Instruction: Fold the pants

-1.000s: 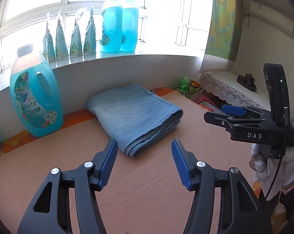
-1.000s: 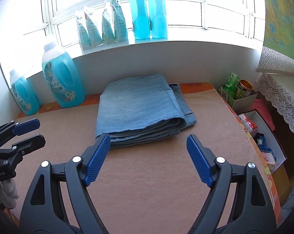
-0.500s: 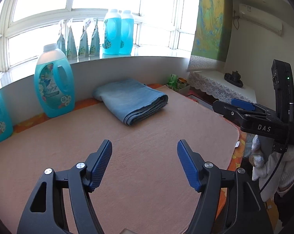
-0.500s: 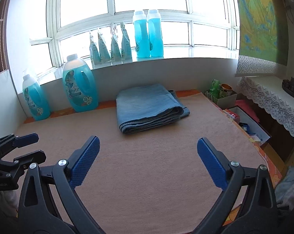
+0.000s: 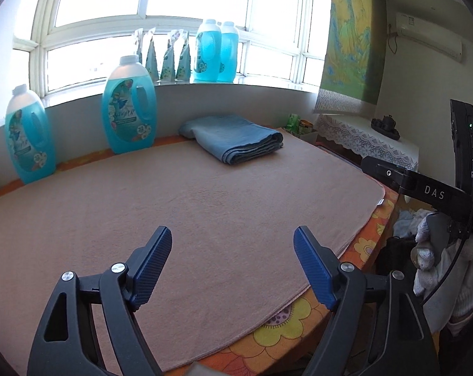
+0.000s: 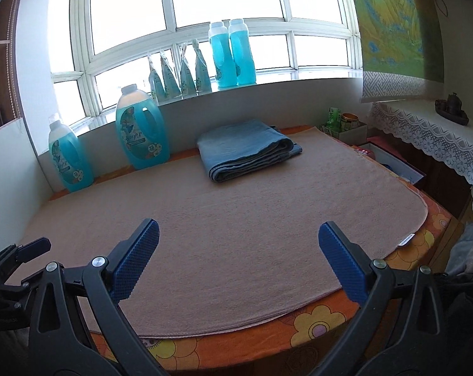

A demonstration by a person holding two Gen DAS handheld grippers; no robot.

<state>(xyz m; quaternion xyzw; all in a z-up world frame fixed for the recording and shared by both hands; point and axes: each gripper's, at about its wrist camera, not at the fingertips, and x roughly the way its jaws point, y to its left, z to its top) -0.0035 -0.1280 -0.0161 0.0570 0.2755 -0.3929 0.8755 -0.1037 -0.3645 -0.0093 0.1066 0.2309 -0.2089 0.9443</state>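
Note:
The blue jeans (image 5: 233,139) lie folded in a neat stack at the far side of the tan mat (image 5: 205,213), near the window wall; they also show in the right wrist view (image 6: 247,148). My left gripper (image 5: 233,269) is open and empty, far back over the mat's near edge. My right gripper (image 6: 239,258) is open and empty, also well back from the jeans. The left gripper shows at the lower left of the right wrist view (image 6: 20,253). The right gripper's body shows at the right of the left wrist view; its fingertips are out of frame there.
Two large blue detergent bottles (image 5: 130,116) (image 5: 28,144) stand against the wall left of the jeans. More bottles (image 6: 231,54) and pouches (image 6: 180,75) line the windowsill. Boxes and cans (image 6: 346,125) sit off the mat's right side, beside a lace-covered shelf (image 6: 431,144).
Both grippers have pulled back from the folded jeans toward the mat's near edge; the jeans now look smaller and farther away. Both stay open.

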